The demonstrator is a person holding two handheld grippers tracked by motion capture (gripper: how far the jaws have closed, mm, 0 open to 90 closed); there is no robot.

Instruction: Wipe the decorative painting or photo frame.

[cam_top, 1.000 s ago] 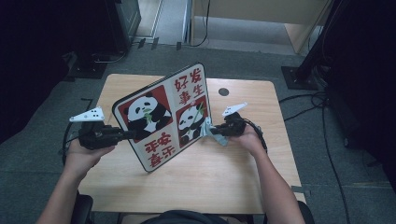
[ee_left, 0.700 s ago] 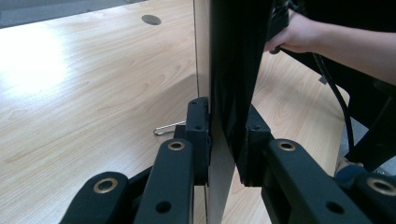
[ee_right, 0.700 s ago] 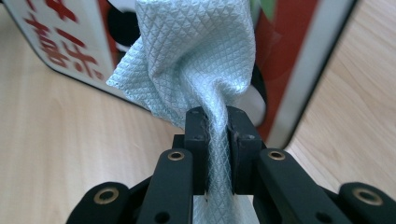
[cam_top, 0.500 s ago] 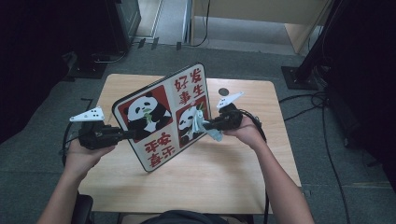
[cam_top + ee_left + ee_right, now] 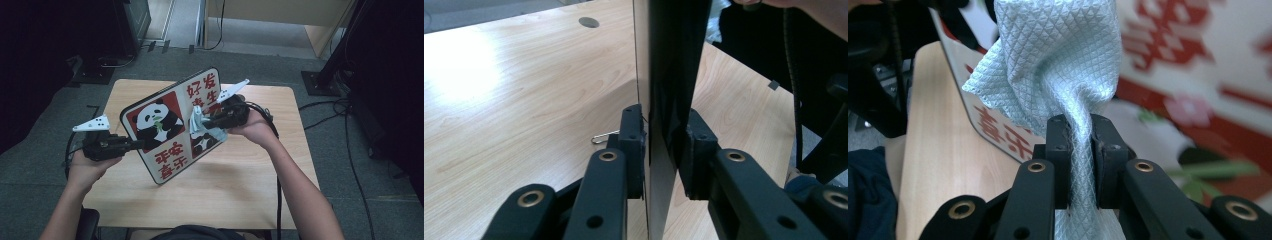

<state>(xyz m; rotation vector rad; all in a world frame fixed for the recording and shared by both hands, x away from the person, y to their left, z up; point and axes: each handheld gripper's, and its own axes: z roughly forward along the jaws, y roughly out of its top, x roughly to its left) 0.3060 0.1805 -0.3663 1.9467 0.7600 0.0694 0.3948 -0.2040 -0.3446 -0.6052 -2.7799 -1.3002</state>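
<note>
- Fingers point(image 5: 1058, 150) of right gripper point(image 5: 1079, 160) pinched shut on soft, light cloth point(image 5: 1058, 60), against panda board point(image 5: 170, 125).
- Left gripper point(image 5: 663, 150) clamping stiff board's edge, jaws just easing apart; upright over table point(image 5: 240, 185).

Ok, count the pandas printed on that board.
2 on the board: one in the red square near the left gripper, another lower right, partly hidden behind the cloth.

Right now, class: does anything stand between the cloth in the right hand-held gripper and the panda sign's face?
Nothing visible does. The cloth, pinched in the right hand-held gripper, hangs directly before the panda sign, with no object between.
</note>
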